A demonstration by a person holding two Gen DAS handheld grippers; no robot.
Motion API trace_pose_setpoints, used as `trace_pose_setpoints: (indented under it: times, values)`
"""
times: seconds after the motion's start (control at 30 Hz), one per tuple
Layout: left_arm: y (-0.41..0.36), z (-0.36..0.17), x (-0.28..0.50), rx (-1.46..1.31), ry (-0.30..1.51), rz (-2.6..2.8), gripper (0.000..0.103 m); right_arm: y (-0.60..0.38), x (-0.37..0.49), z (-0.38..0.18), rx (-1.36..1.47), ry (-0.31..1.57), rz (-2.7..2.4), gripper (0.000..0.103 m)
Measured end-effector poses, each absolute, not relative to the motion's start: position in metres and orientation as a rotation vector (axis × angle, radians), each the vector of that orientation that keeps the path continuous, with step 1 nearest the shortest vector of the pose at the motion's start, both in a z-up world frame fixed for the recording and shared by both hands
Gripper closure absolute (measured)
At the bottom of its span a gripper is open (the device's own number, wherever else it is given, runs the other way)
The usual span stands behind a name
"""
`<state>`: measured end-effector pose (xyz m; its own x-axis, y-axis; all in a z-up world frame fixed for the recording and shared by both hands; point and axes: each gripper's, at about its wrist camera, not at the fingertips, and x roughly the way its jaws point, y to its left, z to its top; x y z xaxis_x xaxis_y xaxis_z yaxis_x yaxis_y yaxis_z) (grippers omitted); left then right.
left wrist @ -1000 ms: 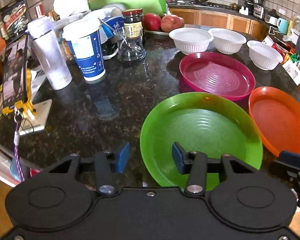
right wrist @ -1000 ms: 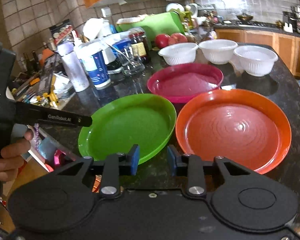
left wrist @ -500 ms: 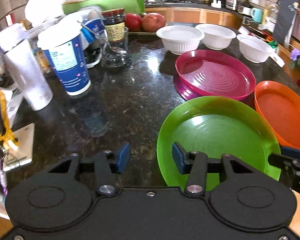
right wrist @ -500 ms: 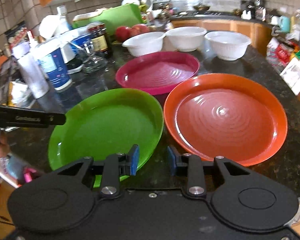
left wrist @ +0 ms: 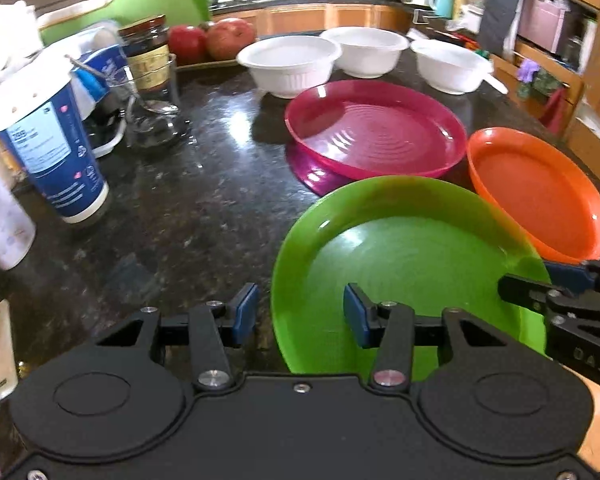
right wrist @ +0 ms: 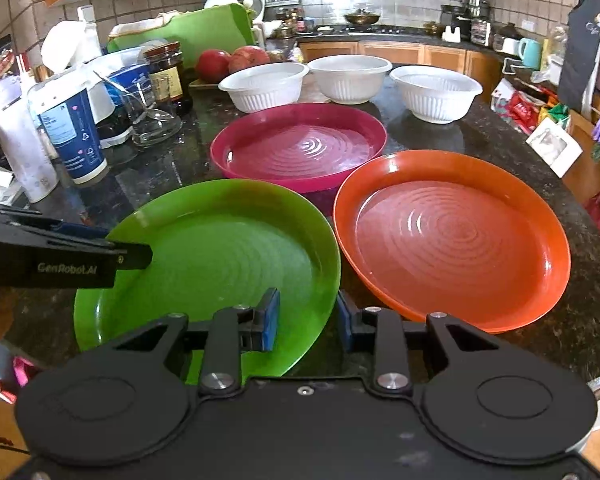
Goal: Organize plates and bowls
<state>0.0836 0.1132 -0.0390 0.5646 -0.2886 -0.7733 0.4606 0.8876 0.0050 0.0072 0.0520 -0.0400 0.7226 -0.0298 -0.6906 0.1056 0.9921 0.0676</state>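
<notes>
A green plate [left wrist: 400, 264] [right wrist: 220, 256] lies at the near edge of the dark counter. Behind it are a magenta plate [left wrist: 372, 128] [right wrist: 300, 148] and, to the right, an orange plate [left wrist: 540, 196] [right wrist: 452, 236]. Three white bowls [left wrist: 292, 60] [right wrist: 350, 78] stand in a row at the back. My left gripper [left wrist: 300, 314] is open, with the green plate's left rim between its fingers. My right gripper [right wrist: 307, 320] is open too, astride the same plate's right rim. Neither pair of pads presses on the plate.
Clutter fills the left of the counter [left wrist: 188, 216]: a blue and white cup [left wrist: 48, 148], a white bottle [right wrist: 20, 140], a glass with a spoon [left wrist: 152, 116], a dark jar [right wrist: 166, 72], red fruit [right wrist: 232, 60] and a green board [right wrist: 204, 32]. The counter edge runs just below the grippers.
Both grippers have come in lower and closer to the green plate, one at each side. The right gripper has shifted from the gap between green and orange plates onto the green rim.
</notes>
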Motion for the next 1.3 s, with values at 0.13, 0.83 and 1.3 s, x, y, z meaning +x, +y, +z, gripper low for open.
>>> trace_pose_setpoints:
  times: [0.13,0.83,1.3]
  values:
    - [0.123,-0.038,0.085,0.207,0.868,-0.465,0.049,0.061,0.012,-0.039,0.11,0.761,-0.071,0.071]
    - [0.211,-0.037,0.11,0.086,0.878,-0.299,0.05,0.129,0.074,-0.04,0.056,0.751,0.074,0.068]
    - [0.222,-0.029,0.109,0.071,0.832,-0.287,0.05,0.125,0.068,-0.027,0.032,0.652,-0.018,0.054]
